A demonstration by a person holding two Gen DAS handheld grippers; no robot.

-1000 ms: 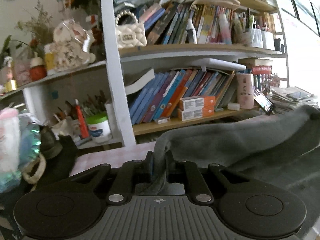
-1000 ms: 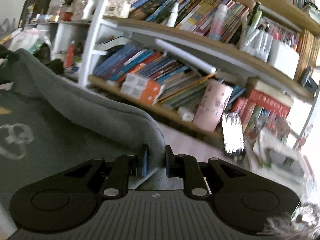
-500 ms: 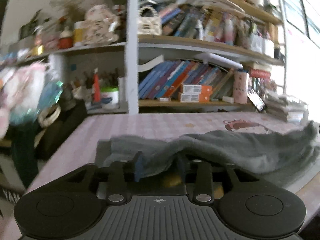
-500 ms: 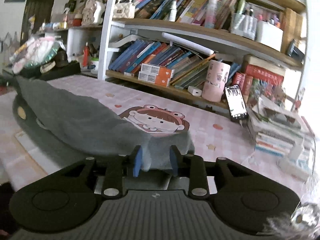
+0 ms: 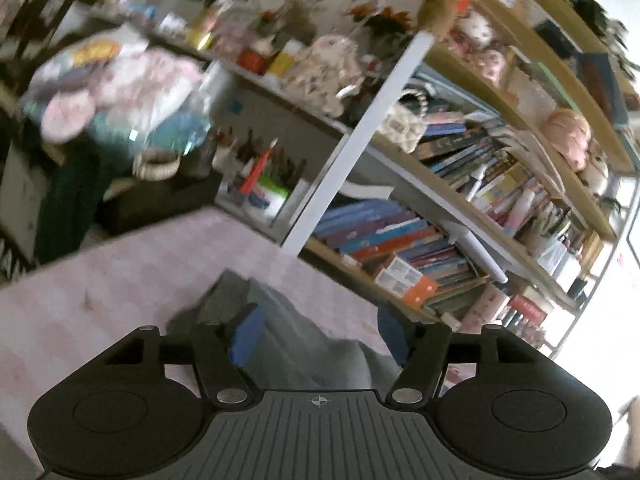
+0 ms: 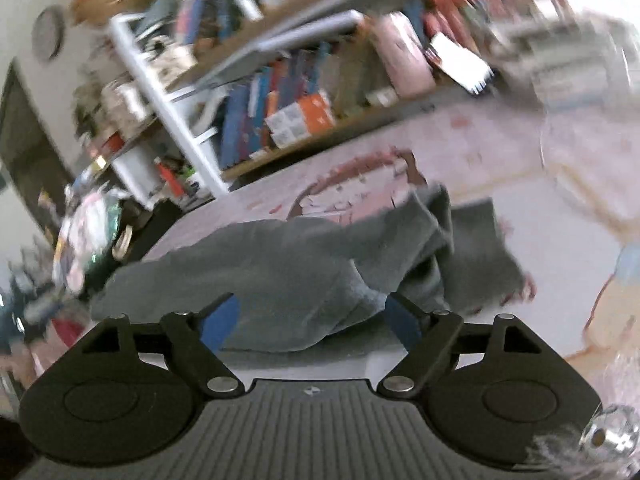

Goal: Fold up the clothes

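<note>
A grey garment [image 6: 280, 264] lies folded over on the pink patterned table [image 6: 540, 216]. Its upper layer is rumpled, with a flap lying flat at the right. In the left wrist view its near end [image 5: 296, 340] lies on the table between the fingers. My left gripper [image 5: 318, 334] is open and empty just above the cloth. My right gripper [image 6: 310, 320] is open and empty over the garment's near edge. Both views are tilted and motion-blurred.
A bookshelf [image 5: 440, 216] packed with books and boxes stands behind the table. A black bag with pink and teal items [image 5: 120, 120] sits at the table's left end. A pink cup [image 6: 404, 60] and a phone [image 6: 460, 60] stand by the shelf.
Both grippers have opened and let go of the grey garment, which now lies folded on the table. Both have pulled back and tilted.
</note>
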